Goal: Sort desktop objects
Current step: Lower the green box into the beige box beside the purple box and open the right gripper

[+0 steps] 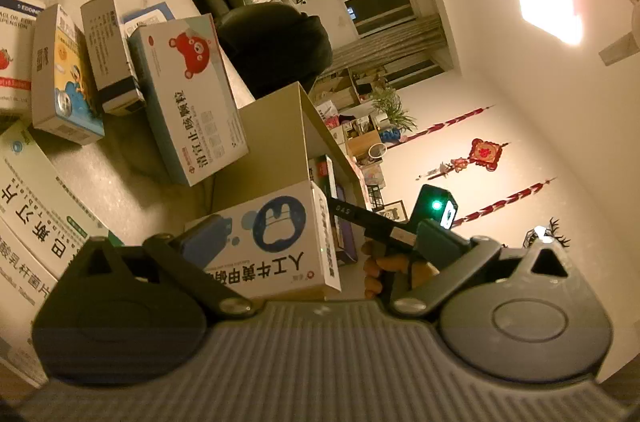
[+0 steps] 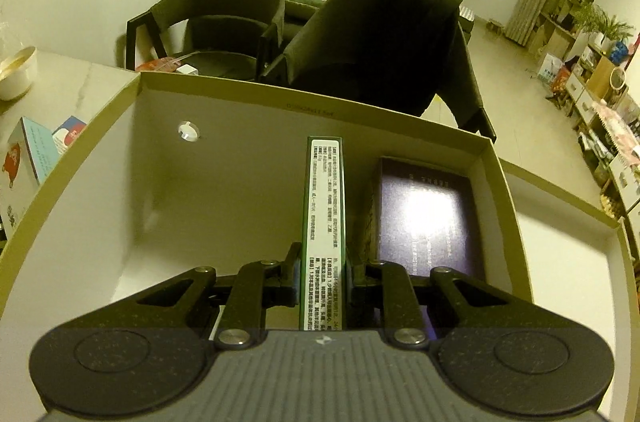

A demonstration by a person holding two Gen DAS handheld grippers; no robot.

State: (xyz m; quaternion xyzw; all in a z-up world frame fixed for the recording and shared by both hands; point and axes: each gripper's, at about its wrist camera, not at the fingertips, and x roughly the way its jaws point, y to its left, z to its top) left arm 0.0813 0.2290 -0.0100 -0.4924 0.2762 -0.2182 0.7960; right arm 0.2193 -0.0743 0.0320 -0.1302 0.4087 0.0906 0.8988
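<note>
My left gripper (image 1: 316,242) is shut on a white medicine box with a blue round penguin logo (image 1: 276,242), held just beside the open cardboard box (image 1: 276,138). My right gripper (image 2: 323,274) is shut on a thin green-edged white box (image 2: 324,222), standing on edge inside the cardboard box (image 2: 224,178). A dark purple box (image 2: 428,214) lies in the box to its right. The right gripper and the hand holding it show in the left wrist view (image 1: 400,238).
Several medicine boxes lie on the marble table: a red-bear box (image 1: 192,98), a blue cartoon box (image 1: 64,78), a grey box (image 1: 110,54), a green-and-white box (image 1: 36,206). Dark chairs (image 2: 392,34) stand behind the table. A white bowl (image 2: 16,70) sits far left.
</note>
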